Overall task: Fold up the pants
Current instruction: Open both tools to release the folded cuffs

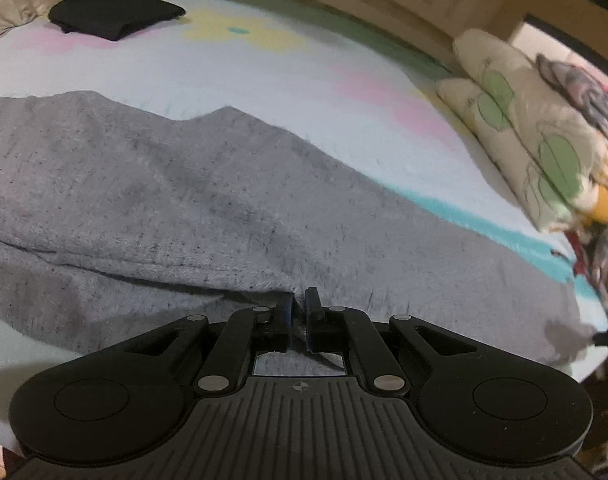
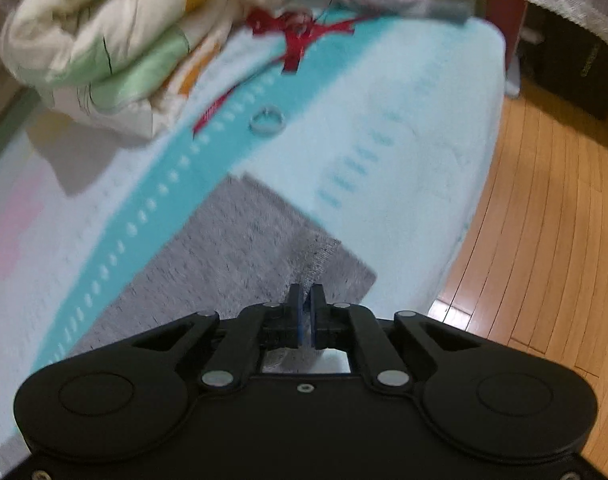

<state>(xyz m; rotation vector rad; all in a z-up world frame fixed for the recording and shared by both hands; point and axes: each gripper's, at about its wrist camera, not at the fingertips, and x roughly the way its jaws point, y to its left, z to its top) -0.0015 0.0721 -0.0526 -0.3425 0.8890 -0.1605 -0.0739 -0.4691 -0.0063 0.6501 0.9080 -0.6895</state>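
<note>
Grey fuzzy knit pants (image 1: pixel 184 184) spread flat on pastel-patterned bed (image 1: pixel 288 80), long axis running leftward from left tongs (image 1: pixel 300 300). Left tongs clamped on near fabric edge. Right tongs (image 2: pixel 307 296) closed, pinching corner at opposite end. Both ends gripped; judged ready for fold.

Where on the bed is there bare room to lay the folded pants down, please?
Bare sheet lies between the gray pants, the black folded garment and the folded quilt. Another bare patch runs from the pants' end to the bed edge by the wooden floor. It is crowded by the quilt, with red ribbon and a small ring.
</note>
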